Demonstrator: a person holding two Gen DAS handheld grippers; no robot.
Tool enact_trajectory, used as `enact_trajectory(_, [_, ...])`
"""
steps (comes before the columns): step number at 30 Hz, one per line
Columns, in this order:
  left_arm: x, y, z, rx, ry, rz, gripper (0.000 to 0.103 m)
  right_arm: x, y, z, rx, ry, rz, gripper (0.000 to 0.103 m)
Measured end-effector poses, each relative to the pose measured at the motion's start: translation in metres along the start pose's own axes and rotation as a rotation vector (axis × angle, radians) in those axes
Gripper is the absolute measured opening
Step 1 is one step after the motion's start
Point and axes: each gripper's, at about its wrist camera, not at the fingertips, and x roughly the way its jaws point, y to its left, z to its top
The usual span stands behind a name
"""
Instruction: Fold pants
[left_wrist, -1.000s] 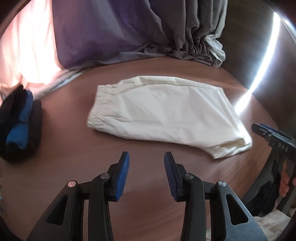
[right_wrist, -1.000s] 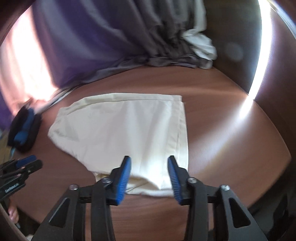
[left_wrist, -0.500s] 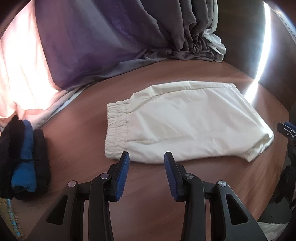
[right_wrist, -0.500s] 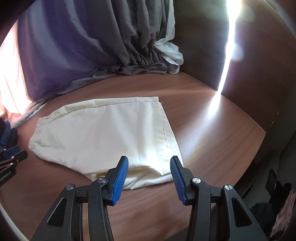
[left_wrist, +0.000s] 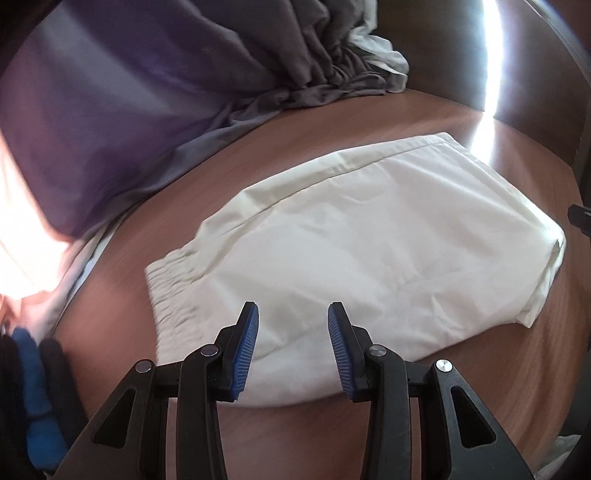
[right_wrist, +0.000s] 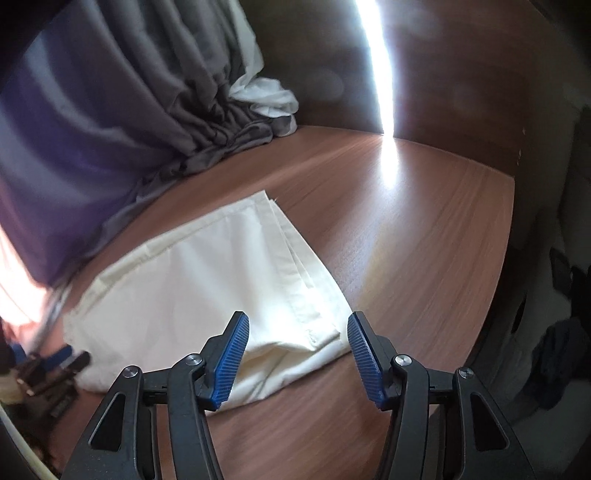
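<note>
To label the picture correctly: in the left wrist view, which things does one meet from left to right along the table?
Dark and blue folded clothes → elastic waistband of the cream pants → pants' folded end → tip of the right gripper.

It looked like a home: grey-purple curtains (left_wrist: 155, 110) pooled on the back of a wooden table (right_wrist: 406, 229), daylight glaring beside them.

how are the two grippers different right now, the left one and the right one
The left gripper hangs over the waistband end of the cream pants; the right gripper hangs over their hem corner. The right gripper's jaws stand wider and are opening; the left gripper's are narrower. Both are open, gripping nothing.
</note>
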Motion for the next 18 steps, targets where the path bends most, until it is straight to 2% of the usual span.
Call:
enact_trajectory(4, [0.01, -0.002, 0.003, 0.004, 0.013, -0.002, 0.039, 0.016, -0.006, 0.0, 0.076, 0.035, 0.036, 0.045])
enact_trajectory(11, [0.018, -0.011, -0.003, 0.045, 0.017, 0.037, 0.039, 0.032, -0.016, -0.002, 0.123, 0.069, 0.007, 0.045])
enact_trajectory(15, [0.021, -0.015, -0.006, 0.044, 0.026, 0.038, 0.044, 0.038, -0.022, -0.003, 0.127, 0.075, -0.013, 0.045])
enact_trajectory(18, [0.022, -0.017, -0.008, 0.05, 0.021, 0.053, 0.046, 0.041, -0.024, -0.004, 0.128, 0.09, -0.003, 0.04])
